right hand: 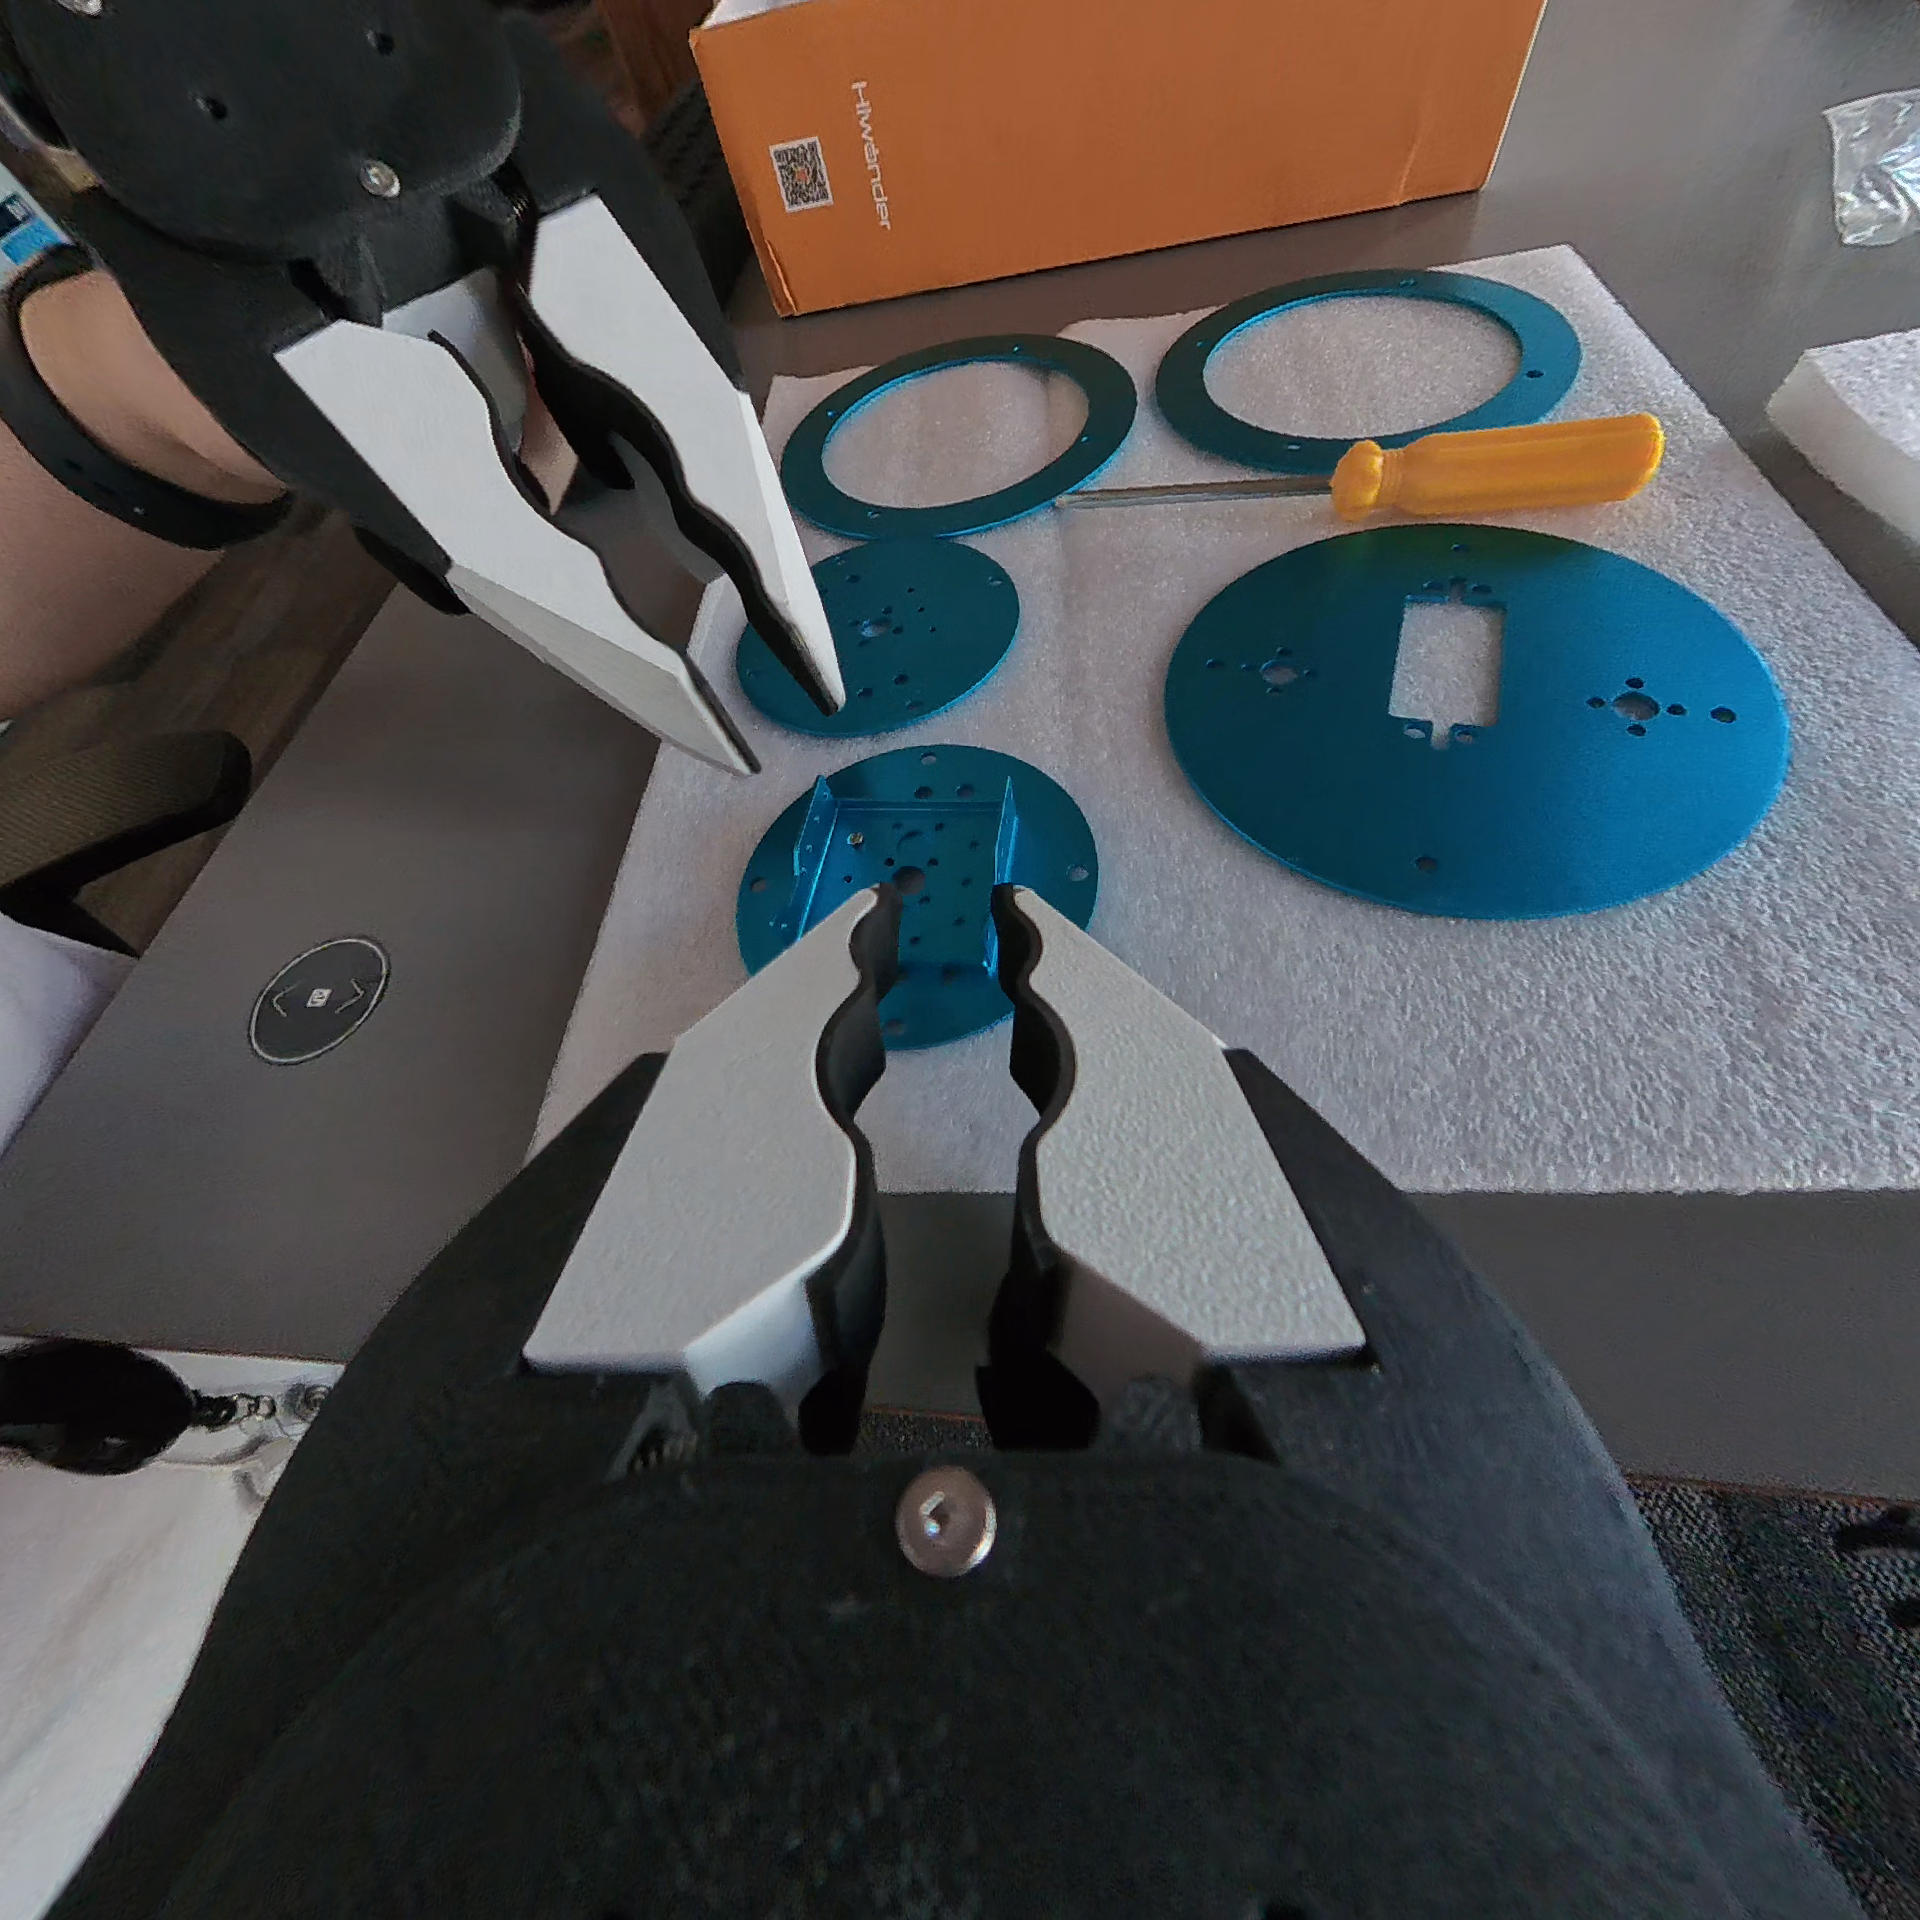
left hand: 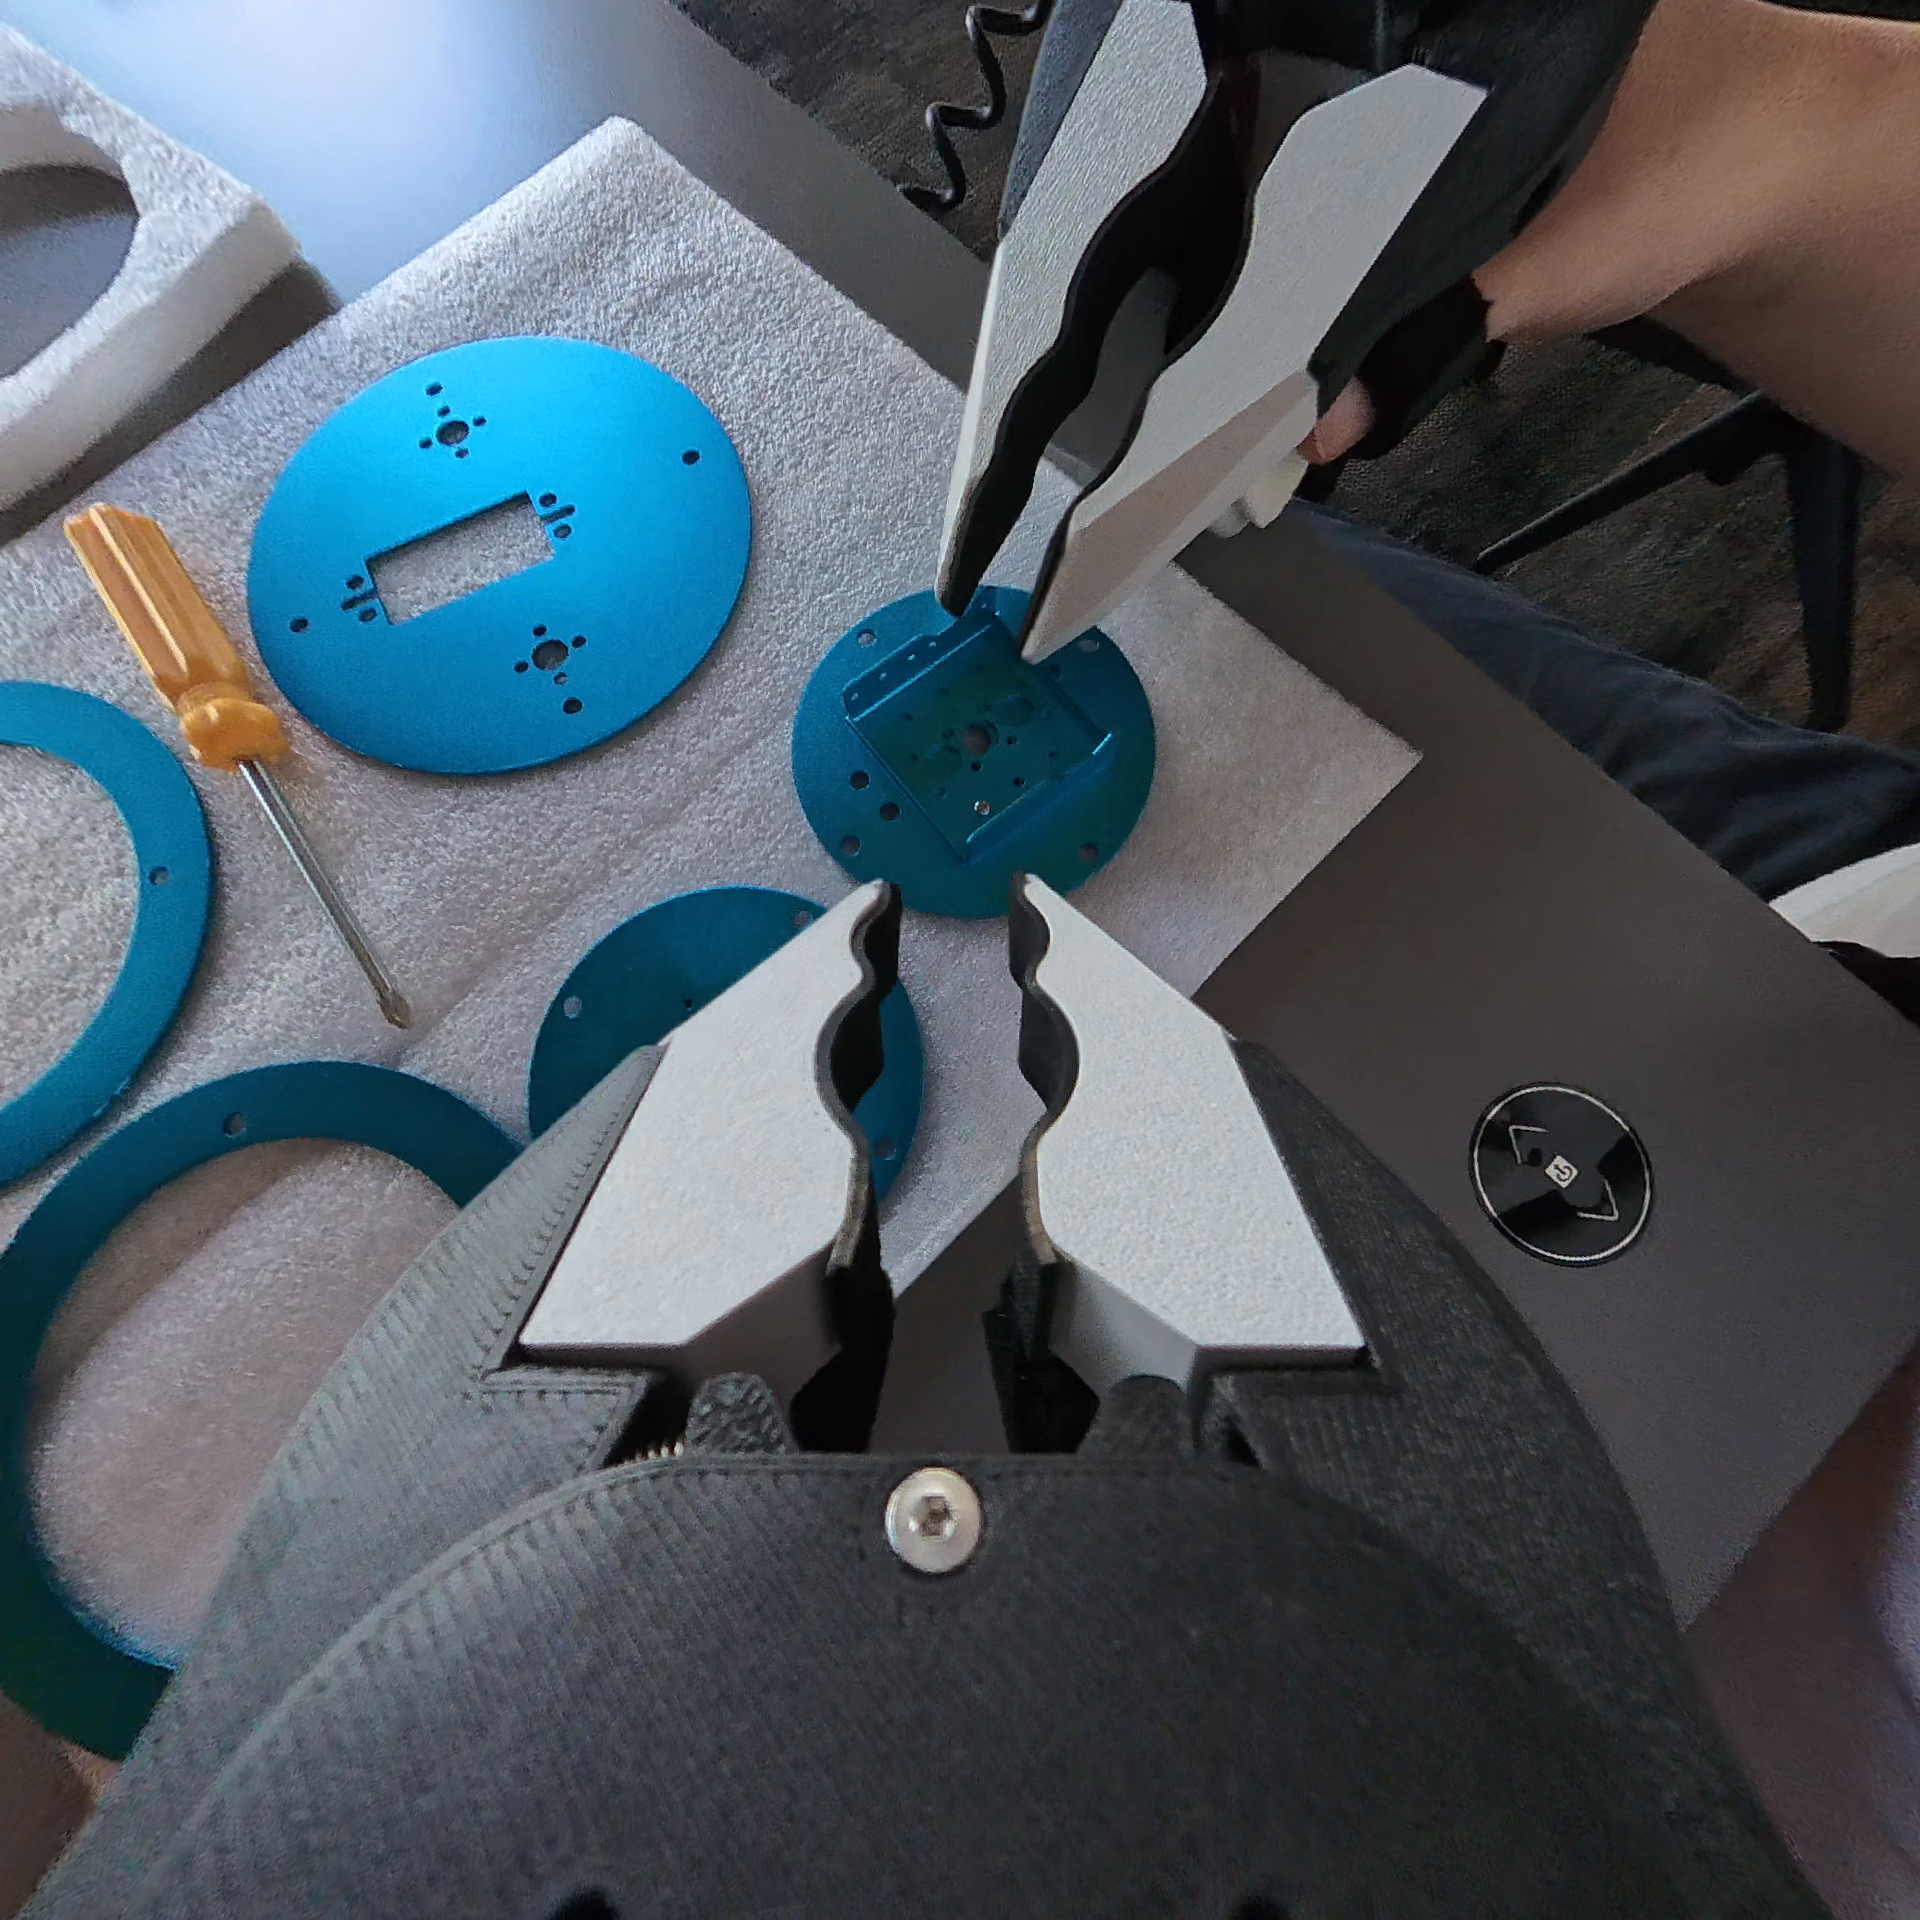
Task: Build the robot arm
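The right gripper (right hand: 940, 899) is open a little, its tips around the blue bracket (right hand: 914, 883). The left gripper (left hand: 951, 894) is open and empty, just beside the bracket.

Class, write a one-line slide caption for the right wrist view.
Open right gripper poised at a blue bracket on a small disc; open left gripper alongside.

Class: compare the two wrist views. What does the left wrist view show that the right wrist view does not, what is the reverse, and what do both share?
Only the left wrist view shows a white foam block with a round cut-out and a coiled black cable.

Only the right wrist view shows an orange cardboard box and a crumpled clear plastic bag.

Both show the white foam sheet, the small blue disc carrying a U-shaped bracket, the large blue disc with a rectangular cut-out, two blue rings, the yellow-handled screwdriver and both tongs, open.
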`<state>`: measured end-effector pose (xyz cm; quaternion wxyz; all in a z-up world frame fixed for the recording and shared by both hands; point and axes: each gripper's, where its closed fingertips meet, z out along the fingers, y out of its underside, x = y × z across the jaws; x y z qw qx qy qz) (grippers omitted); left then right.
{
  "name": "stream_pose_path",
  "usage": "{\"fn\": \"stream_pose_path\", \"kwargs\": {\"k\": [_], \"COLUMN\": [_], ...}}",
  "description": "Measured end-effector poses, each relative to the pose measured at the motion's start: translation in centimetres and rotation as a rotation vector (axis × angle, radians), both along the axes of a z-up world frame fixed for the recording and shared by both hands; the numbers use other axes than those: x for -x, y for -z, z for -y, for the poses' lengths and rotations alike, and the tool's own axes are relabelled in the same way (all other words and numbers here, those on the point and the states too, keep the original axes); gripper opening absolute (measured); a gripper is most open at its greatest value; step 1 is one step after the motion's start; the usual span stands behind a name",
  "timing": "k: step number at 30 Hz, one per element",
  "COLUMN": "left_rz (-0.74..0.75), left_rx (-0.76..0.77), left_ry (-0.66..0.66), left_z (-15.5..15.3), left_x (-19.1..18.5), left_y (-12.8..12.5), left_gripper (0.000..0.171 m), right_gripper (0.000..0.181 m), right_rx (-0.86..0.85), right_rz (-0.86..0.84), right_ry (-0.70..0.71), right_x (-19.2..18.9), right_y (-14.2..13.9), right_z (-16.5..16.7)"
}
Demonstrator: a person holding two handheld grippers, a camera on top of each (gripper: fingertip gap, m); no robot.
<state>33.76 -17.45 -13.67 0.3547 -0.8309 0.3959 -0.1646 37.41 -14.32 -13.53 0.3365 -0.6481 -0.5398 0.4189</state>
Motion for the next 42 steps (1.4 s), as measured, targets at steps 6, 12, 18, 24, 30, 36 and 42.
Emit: {"fn": "stream_pose_path", "kwargs": {"k": [6,12,18,24,30,36,42], "left_rz": [-0.014,-0.059,-0.076,-0.068,-0.061,-0.049,-0.051], "left_rx": [-0.049,-0.061,-0.074,-0.074,-0.073,-0.064,-0.058], "left_ry": [0.131,0.176,0.19,0.189,0.182,0.18,0.174], "left_z": [0.1,-0.3,-0.3,-0.1,-0.1,-0.1,-0.1], "left_x": [-1.0,-1.6,-1.7,-1.8,-1.7,-1.8,-1.8], "left_y": [-0.3,0.5,0.5,0.4,0.5,0.5,0.8], "left_gripper": [0.013,0.007,0.006,0.005,0.005,0.006,0.007], "right_gripper": [0.005,0.001,0.0,0.0,0.0,0.0,0.0], "right_rx": [-0.037,-0.048,-0.079,-0.095,-0.098,-0.082,-0.083], "right_rz": [0.04,0.044,0.066,0.069,0.084,0.075,0.069], "right_ry": [-0.012,-0.02,-0.029,-0.037,-0.04,-0.04,-0.038], "right_x": [0.1,0.1,0.3,0.4,0.4,0.4,0.5], "right_y": [0.4,0.4,0.4,0.3,0.4,0.5,0.6], "right_z": [-0.3,-0.5,-0.7,-0.8,-0.7,-0.8,-0.9]}}
